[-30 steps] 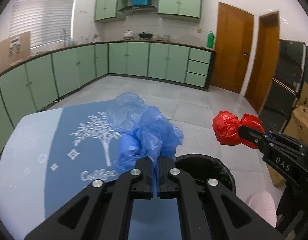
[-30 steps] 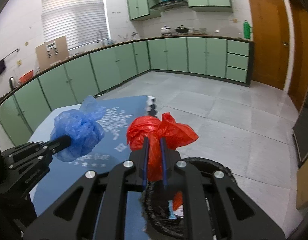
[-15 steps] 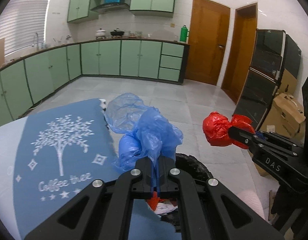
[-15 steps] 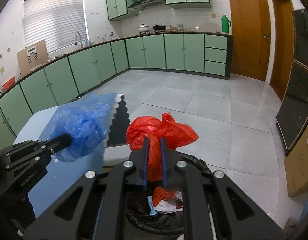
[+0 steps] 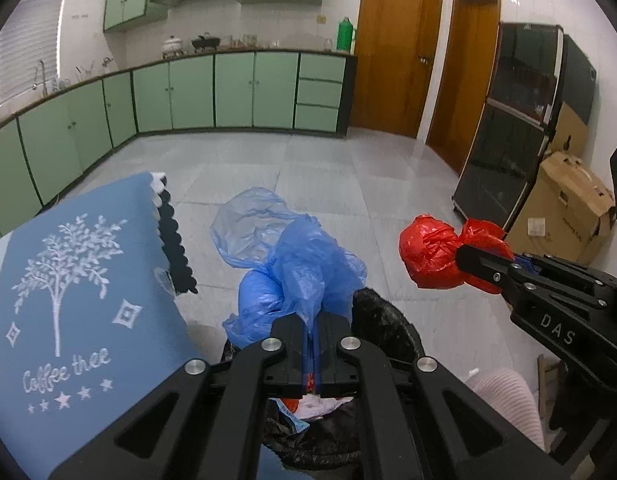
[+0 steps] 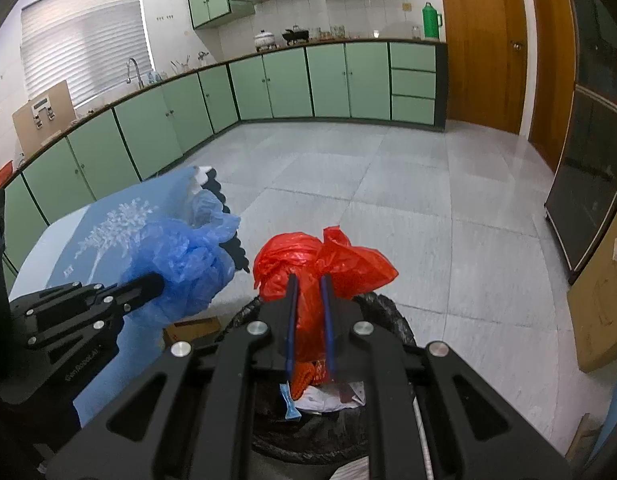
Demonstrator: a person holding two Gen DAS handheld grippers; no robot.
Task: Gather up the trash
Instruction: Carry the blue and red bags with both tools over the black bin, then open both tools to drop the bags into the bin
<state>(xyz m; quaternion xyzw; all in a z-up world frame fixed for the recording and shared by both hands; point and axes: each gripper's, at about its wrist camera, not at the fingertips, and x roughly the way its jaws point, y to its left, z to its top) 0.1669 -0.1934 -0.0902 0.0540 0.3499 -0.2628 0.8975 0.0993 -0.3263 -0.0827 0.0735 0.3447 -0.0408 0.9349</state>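
Both grippers had travelled off the blue tablecloth (image 5: 68,280) toward the black-lined trash bin (image 6: 384,316), which now sat directly beneath them.

On the left, the left gripper (image 5: 313,344) had its fingers pressed nearly together on the gathered neck of the blue plastic bag (image 5: 292,264); its bulk bulged forward past the fingertips, long axis running away from the camera, over the bin's near rim.

To the right, the right gripper (image 6: 308,316) was clamped, narrowly parted, around the red plastic bag (image 6: 312,264), whose knotted bulk stuck up and forward above the bin's opening. Wrappers (image 6: 324,392) already lay inside. A cardboard box (image 5: 564,208) stood far right, clear of both.
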